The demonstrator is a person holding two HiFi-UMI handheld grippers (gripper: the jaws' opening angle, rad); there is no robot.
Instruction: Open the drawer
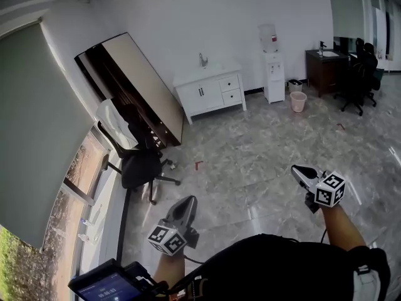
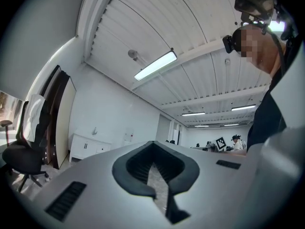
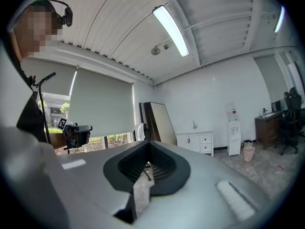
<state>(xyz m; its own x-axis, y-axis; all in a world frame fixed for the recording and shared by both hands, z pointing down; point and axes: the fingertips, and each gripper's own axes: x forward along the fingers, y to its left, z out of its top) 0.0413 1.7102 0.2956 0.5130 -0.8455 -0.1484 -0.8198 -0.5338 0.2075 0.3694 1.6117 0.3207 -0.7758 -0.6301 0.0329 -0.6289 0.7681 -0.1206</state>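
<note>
Floor (image 1: 250, 162) glossy marbled stone; cabinet (image 1: 210, 93) smooth white; chair (image 1: 141, 168) matt black.

Open floor (image 1: 250, 168) before cabinet (image 1: 210, 93), chair (image 1: 141, 168) left

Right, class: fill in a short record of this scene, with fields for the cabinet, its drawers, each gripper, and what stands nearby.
Cabinet: white cabinet against the far wall, across the floor from the person
Drawers: two drawers on its right side, both closed
Left gripper: jaws together, nothing held
Right gripper: jaws together, nothing held
Nearby: black office chair, water dispenser, pink bin
Stage: drawer not yet reached
</note>
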